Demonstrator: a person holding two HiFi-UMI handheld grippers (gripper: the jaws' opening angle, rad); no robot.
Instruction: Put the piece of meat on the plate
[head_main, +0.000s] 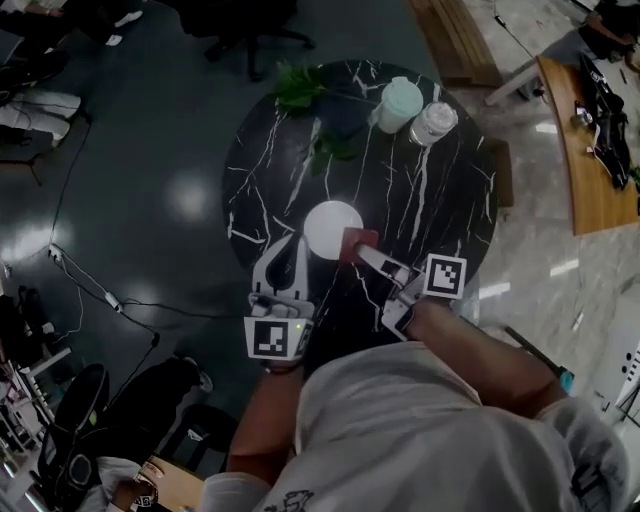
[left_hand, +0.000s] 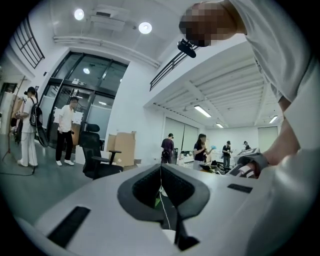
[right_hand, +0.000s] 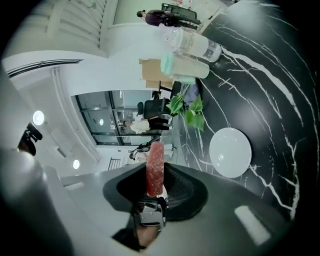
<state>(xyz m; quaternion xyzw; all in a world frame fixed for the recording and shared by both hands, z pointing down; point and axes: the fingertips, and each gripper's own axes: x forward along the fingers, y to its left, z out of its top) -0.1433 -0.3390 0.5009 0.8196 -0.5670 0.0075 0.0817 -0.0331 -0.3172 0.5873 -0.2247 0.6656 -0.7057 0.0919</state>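
meat (right_hand: 155, 169) is clamped between your right gripper's (head_main: 368, 255) fingers, bare plate (head_main: 330, 228) just beside their tips; left gripper's (head_main: 283, 262) fingers pressed together, empty. setting down remains.

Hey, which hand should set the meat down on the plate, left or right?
Right. The right gripper holds the meat and sits at the edge of the plate. The left gripper is shut and empty beside the plate.

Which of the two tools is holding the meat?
The right tool, next to the white plate: its jaws are clamped on the red piece of meat. The left tool has its jaws shut on nothing.
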